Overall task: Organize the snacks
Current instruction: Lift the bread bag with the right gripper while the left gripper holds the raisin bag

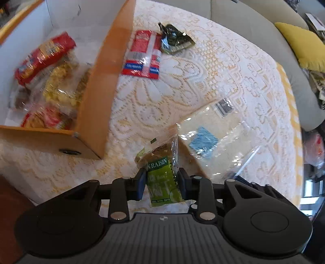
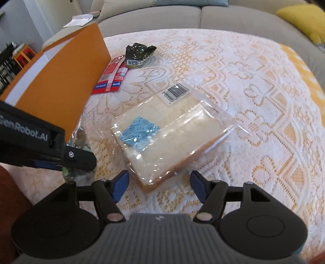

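My left gripper [image 1: 161, 180] is shut on a green raisin packet [image 1: 162, 178] and holds it above the lace cloth, just right of the orange box [image 1: 101, 85]. The box holds several snack bags [image 1: 46, 81]. My right gripper [image 2: 159, 183] is open and empty, its jaws on either side of the near corner of a clear-wrapped bread packet [image 2: 168, 132], a little short of it. The bread also shows in the left wrist view [image 1: 215, 138]. A red packet [image 1: 144, 54] and a dark green packet [image 1: 174, 38] lie beyond. The left gripper shows at the right wrist view's left edge [image 2: 79, 160].
The table has a white and yellow lace cloth [image 2: 254, 101]. A grey sofa [image 2: 182, 16] with a yellow cushion [image 1: 304, 46] runs behind it. The red packet [image 2: 110, 77] and the dark packet [image 2: 138, 53] lie next to the orange box's wall [image 2: 65, 85].
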Motion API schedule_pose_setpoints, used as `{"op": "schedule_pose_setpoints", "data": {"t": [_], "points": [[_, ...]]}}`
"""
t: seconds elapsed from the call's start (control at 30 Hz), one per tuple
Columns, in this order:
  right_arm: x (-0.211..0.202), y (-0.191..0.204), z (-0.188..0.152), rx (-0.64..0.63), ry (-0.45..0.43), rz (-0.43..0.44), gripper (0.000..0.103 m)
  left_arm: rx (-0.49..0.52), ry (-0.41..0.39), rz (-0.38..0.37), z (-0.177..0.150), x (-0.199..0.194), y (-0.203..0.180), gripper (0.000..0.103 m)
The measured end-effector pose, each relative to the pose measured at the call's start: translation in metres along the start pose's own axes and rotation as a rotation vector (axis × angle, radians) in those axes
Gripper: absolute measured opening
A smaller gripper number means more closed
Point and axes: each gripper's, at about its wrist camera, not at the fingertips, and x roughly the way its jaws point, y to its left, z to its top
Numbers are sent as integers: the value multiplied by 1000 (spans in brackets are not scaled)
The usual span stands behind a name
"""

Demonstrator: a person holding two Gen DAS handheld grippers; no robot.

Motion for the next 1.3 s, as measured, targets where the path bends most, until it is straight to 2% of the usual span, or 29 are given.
{"op": "schedule_pose_setpoints", "data": {"t": [0.07, 0.17, 0.23, 0.33, 0.47, 0.53, 0.67, 0.83, 0.93, 0.97, 1.07, 1.17, 1.3], "points": [[0, 9, -2, -6, -12, -24, 66, 7, -11, 17, -1, -2, 3, 37], [1, 7, -2, 38, -30, -28, 66, -3, -10, -4, -2, -2, 11, 36], [-2, -11, -1, 144, -48, 25, 66, -11, -14, -15, -2, -2, 15, 36], [-5, -38, -1, 302, -82, 109, 66, -27, -30, -69, -2, -2, 17, 36], [-12, -72, -3, 482, -139, 137, 66, -29, -67, -121, 1, -8, 9, 36], [-10, -81, -2, 519, -139, 124, 64, -23, -79, -129, 5, -8, 0, 36], [-5, -83, -2, 534, -129, 108, 61, 0, -94, -99, 14, 0, -17, 36], [0, -72, 2, 488, -142, 111, 60, 6, -48, -67, 14, 20, -22, 35], [3, -72, 2, 481, -146, 122, 54, 12, -56, -66, 12, 21, -21, 35], [4, -73, 2, 486, -152, 121, 45, 11, -56, -64, 12, 21, -21, 35], [3, -75, 4, 475, -164, 124, 33, 3, -47, -69, 12, 21, -20, 35], [-4, -69, 7, 423, -186, 104, 25, 7, -41, -70, 12, 20, -21, 35], [-21, -62, 12, 367, -249, 99, 19, 19, -30, -69, 9, 15, -21, 35]]}}
